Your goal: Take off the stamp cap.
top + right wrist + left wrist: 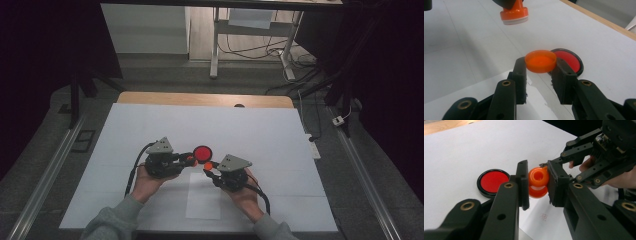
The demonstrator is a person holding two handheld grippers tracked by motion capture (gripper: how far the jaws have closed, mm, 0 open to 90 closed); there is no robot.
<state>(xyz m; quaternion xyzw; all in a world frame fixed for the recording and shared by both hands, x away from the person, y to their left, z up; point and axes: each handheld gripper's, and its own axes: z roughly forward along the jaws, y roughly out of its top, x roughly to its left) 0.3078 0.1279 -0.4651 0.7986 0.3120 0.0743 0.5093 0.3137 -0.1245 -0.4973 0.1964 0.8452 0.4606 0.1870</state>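
A person sits at a white surface (150, 130) with a gripper in each hand. The left gripper (537, 183) has its fingers closed on an orange stamp (538, 182), held above the surface. The right gripper (540, 71) has its fingers closed on the rim of the stamp's orange cap (540, 60), hollow side up.

A round ink pad (203, 153), red in a black rim, lies on the surface at twelve o'clock from the two grippers, just beyond their tips.

The work in hand appears to be bringing cap and stamp together, or parting them. To do it well, the person should probably line the cap's opening squarely under the stamp's flat white face and close the gap straight, keeping both grips firm so neither piece twists.

The right gripper view shows the stamp's white face (515, 21) at eleven o'clock, well apart from the cap. The left gripper view shows instead the stamp's ringed handle end, and the ink pad at nine o'clock from it. The high view gives the overall layout.
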